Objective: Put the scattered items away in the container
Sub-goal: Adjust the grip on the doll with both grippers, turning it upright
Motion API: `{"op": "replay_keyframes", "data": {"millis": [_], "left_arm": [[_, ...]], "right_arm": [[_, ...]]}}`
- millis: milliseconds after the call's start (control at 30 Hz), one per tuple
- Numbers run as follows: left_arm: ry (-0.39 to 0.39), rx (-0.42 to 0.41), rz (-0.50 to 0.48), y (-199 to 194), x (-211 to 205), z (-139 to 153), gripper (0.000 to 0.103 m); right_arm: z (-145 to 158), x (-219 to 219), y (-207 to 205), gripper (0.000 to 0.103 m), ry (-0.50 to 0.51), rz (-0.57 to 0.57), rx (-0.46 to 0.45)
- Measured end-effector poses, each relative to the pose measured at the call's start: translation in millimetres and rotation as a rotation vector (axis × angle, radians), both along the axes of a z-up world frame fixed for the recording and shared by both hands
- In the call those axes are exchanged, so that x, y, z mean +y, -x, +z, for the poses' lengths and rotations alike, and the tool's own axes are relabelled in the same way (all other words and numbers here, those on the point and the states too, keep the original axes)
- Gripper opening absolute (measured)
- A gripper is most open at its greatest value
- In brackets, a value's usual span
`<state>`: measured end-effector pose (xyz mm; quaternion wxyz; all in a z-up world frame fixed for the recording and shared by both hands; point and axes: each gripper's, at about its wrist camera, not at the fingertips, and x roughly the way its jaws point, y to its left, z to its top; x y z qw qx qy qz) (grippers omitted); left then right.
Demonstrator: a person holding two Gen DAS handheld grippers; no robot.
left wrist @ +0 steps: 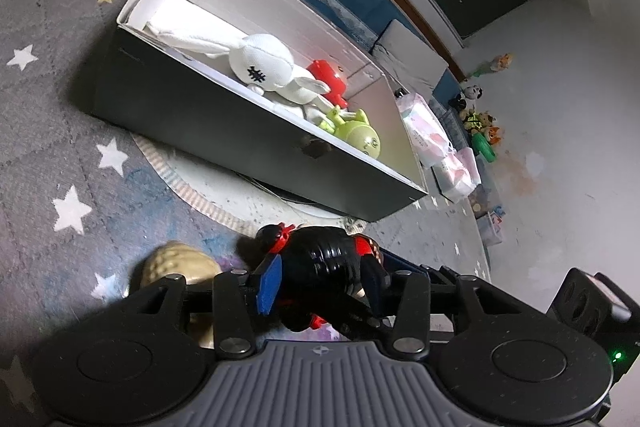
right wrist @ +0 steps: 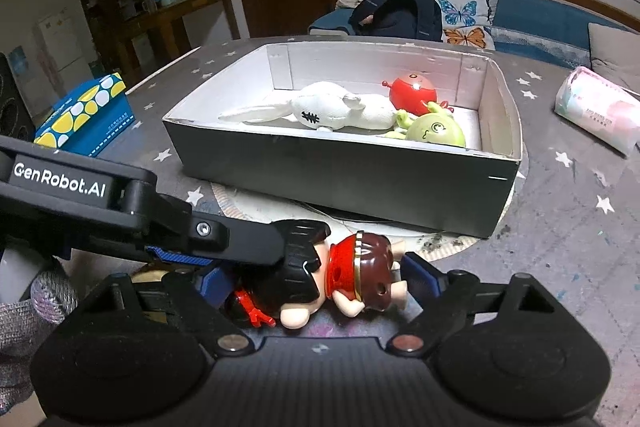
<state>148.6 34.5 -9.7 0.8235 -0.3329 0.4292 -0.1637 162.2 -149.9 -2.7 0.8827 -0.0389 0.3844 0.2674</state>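
Straddling one figurine (right wrist: 320, 279), both hand-held grippers apart, three toys in box (right wrist: 340, 183), perhaps more hidden.

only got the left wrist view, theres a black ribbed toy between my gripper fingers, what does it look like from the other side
Observer: It is a doll lying on its side, with a brown-topped head, red parts and pale hands.
Operator: where is the right gripper
Observer: The right gripper straddles that same doll, a blue pad at each end. I cannot tell whether they press on it.
Operator: anything else out there i cant see
Observer: A blue carton with yellow and white dots stands beside the box, on its left in the right wrist view.
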Motion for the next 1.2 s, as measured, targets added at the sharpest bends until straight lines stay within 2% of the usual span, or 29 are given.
{"op": "replay_keyframes", "data": {"millis": [267,633,833,1000,1200], "left_arm": [[0.012,-0.002,0.014,4,-1,7,0.046],[-0.031,0.006,-0.009,2,-6,4,0.046],[-0.02,0.007,-0.026,-2,-5,4,0.046],[-0.013,0.013,-0.024,-3,0,5,0.046],[-0.008,0.012,-0.013,2,7,9,0.046]], "right_arm": [[14,-2,10,0.086,0.008,0.018,-0.051],[3,-11,8,0.086,-0.024,0.016,0.0],[1,-19,13,0.086,-0.029,0.057,0.007],[3,-21,18,0.086,0.027,0.124,-0.024],[-1,-14,17,0.087,0.154,0.251,-0.078]]}}
